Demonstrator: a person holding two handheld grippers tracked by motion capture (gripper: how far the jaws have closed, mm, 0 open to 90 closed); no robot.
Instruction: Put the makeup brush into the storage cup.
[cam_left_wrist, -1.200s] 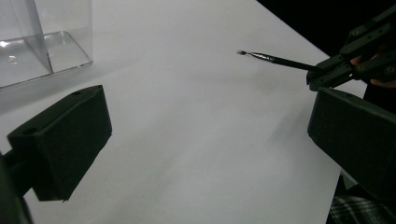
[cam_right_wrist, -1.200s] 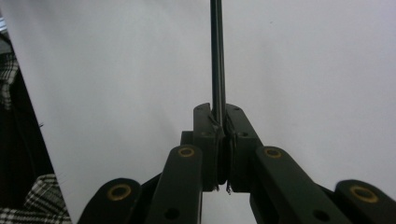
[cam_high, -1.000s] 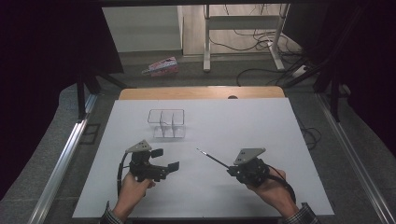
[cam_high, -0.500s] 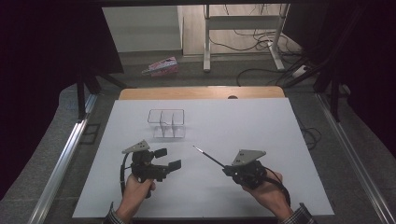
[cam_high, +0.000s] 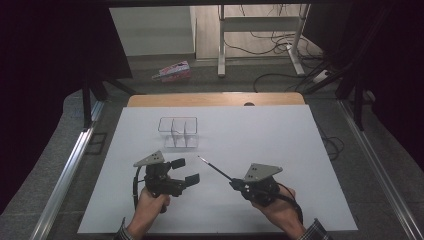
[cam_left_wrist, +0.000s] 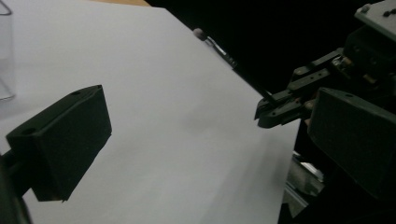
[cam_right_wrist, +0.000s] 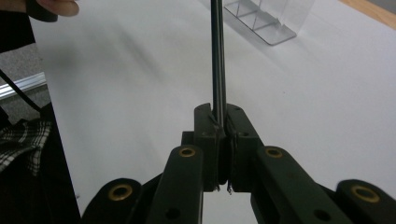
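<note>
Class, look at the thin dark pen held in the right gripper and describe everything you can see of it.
The thin dark pen is a slim, straight black stick with a small pale tip. The right gripper is shut on its rear end, jaws clamped on either side. It slants above the white table sheet, tip aimed towards the clear plastic divided box but well short of it. Only the jaws touch it.

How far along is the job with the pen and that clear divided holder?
Done: the right gripper is shut on the thin black pen, lifted with its tip aimed toward the clear divided holder. In hand: the pen is in the air, short of the holder; the left gripper is open and holds nothing. Left, probably: carrying the pen over and dropping it into a compartment, all of which look empty.
</note>
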